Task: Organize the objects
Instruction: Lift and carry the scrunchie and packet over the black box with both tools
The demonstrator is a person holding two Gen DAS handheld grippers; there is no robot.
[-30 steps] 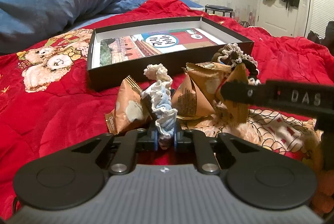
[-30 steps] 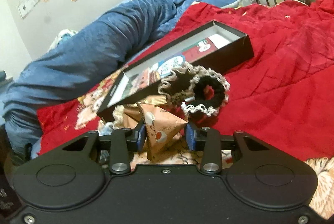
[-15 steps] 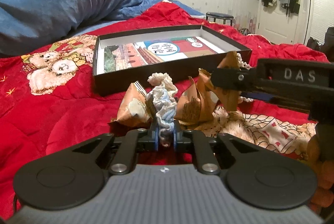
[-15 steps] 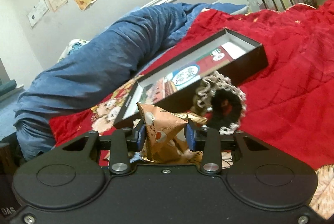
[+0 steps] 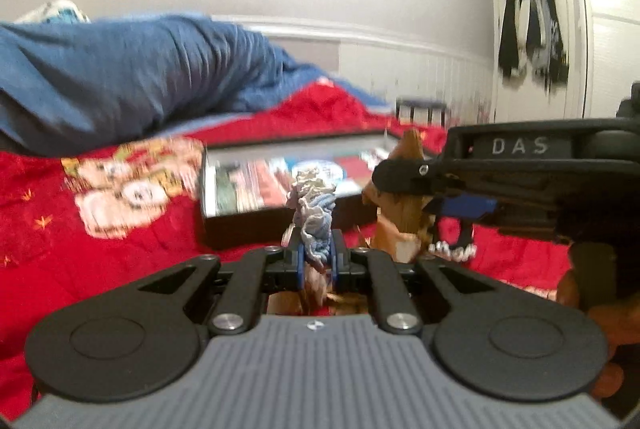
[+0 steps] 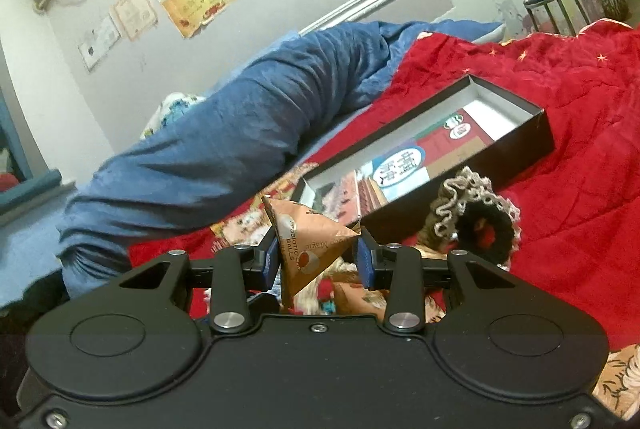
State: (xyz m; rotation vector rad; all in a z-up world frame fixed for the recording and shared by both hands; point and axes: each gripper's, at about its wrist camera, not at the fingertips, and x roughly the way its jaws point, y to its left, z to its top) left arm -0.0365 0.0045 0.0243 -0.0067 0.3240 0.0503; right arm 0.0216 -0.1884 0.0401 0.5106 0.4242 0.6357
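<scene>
My left gripper point(image 5: 316, 255) is shut on a white and blue frilly scrunchie point(image 5: 314, 215) and holds it above the red blanket, in front of the open black box point(image 5: 280, 185). My right gripper point(image 6: 320, 257) is shut on an orange triangular snack packet point(image 6: 306, 249), lifted off the bed. The right gripper point(image 5: 460, 205) also shows in the left wrist view with the packet point(image 5: 404, 213). A black and beige lace scrunchie point(image 6: 476, 221) lies by the box point(image 6: 532, 137). More orange packets point(image 6: 360, 297) lie below the right gripper.
A red quilt point(image 6: 560, 229) with bear prints covers the bed. A rolled blue duvet point(image 6: 240, 133) lies behind the box. A stool point(image 6: 552, 5) stands at the far wall. Clothes point(image 5: 532, 33) hang on a door.
Both grippers have risen off the bed with their loads. The left view is now blurred and the box looks lower and closer; the packets below the left gripper have dropped out of sight.
</scene>
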